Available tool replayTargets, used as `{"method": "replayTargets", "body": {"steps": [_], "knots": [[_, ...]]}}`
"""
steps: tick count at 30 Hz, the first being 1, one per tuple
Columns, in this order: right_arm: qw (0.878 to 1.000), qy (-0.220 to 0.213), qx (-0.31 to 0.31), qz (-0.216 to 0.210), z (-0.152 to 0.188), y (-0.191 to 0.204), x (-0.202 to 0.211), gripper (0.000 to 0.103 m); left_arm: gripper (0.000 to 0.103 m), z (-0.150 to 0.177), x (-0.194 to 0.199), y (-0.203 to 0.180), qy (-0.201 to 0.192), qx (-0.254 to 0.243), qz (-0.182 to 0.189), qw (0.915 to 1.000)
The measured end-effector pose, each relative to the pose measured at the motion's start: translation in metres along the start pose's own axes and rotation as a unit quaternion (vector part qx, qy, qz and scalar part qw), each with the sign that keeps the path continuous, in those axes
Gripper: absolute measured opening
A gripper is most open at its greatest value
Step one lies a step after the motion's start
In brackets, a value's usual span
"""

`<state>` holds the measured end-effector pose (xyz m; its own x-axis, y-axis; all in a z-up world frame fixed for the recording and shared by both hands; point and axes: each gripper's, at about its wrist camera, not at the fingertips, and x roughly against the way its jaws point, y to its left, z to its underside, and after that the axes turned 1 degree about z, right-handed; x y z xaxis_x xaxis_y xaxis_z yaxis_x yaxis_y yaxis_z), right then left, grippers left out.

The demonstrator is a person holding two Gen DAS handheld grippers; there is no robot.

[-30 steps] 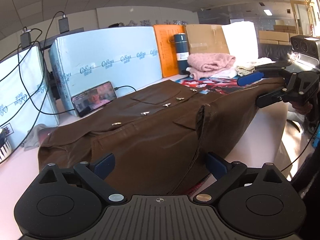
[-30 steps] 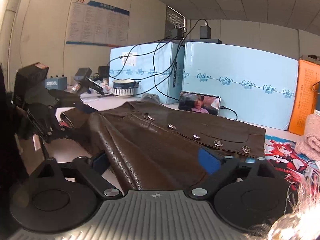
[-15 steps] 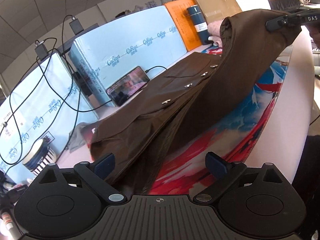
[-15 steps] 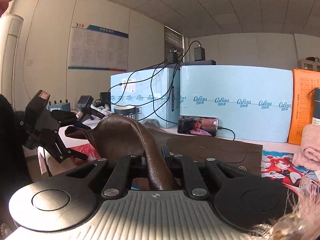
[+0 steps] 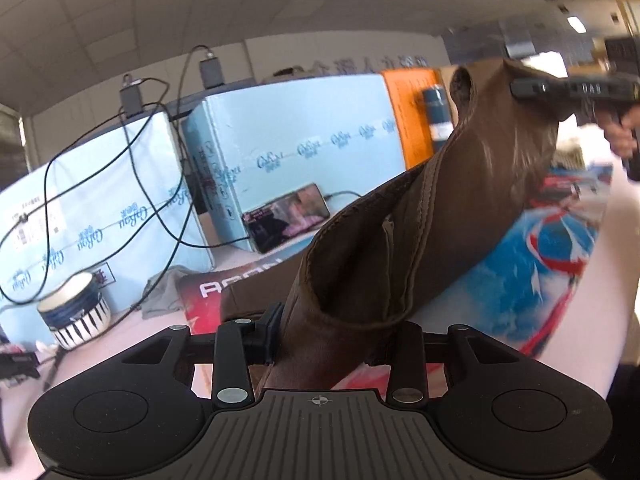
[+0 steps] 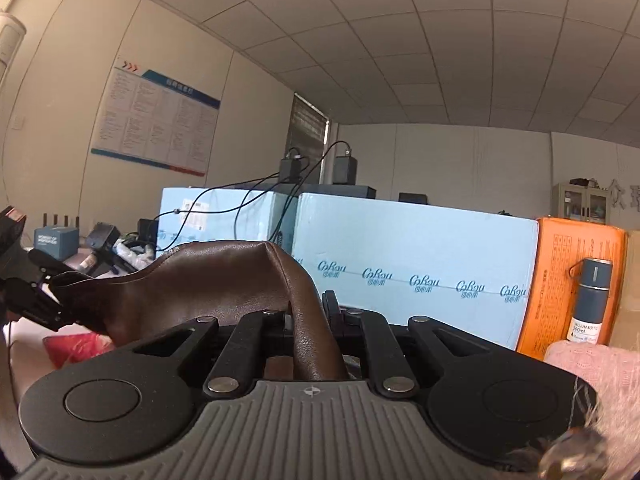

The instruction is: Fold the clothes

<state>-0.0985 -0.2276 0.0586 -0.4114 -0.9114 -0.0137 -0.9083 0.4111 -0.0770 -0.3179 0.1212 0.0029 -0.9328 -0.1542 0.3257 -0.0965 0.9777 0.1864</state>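
A brown leather jacket hangs stretched in the air between my two grippers, above a table with a colourful printed mat. My left gripper is shut on one edge of the jacket, which bunches between its jaws. My right gripper is shut on the other edge of the jacket. In the left wrist view the right gripper shows at upper right, clamped on the raised fabric. In the right wrist view the left gripper shows at far left, holding the jacket's far end.
Light blue foam boards stand along the back with cables over them. A phone leans against one. A striped bowl sits at left. An orange board, a blue vacuum bottle and a pink knit stand at right.
The left gripper has shut on the jacket's edge. Both grippers have lifted the jacket off the table, so more of the printed mat shows. The right gripper stayed shut and rose higher.
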Motion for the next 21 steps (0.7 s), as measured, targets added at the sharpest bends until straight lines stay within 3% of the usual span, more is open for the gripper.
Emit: {"method": "replayTargets", "body": {"steps": [5,9,13,16,18,21], "knots": [[0.998,0.011,-0.018,0.059,0.004,-0.011,-0.058,0.009,0.038,-0.008,-0.027,0.024,-0.031,0.118,0.000,0.9925],[0.995,0.042,-0.016,0.094,0.006,-0.017,-0.103,0.009,0.039,-0.014,-0.055,0.052,-0.024,0.217,-0.010,0.9758],[0.989,0.091,-0.021,0.114,0.014,-0.023,-0.147,0.009,0.043,-0.012,-0.086,0.074,-0.003,0.279,-0.030,0.9598],[0.983,0.132,-0.024,0.126,0.027,-0.028,-0.171,0.009,0.053,-0.002,-0.101,0.084,0.020,0.317,-0.042,0.9473],[0.979,0.157,-0.030,0.128,0.037,-0.031,-0.183,0.009,0.068,0.006,-0.102,0.091,0.032,0.343,-0.045,0.9379],[0.971,0.192,-0.061,0.132,0.052,-0.041,-0.197,0.011,0.086,0.013,-0.094,0.098,0.019,0.372,-0.059,0.9262]]}}
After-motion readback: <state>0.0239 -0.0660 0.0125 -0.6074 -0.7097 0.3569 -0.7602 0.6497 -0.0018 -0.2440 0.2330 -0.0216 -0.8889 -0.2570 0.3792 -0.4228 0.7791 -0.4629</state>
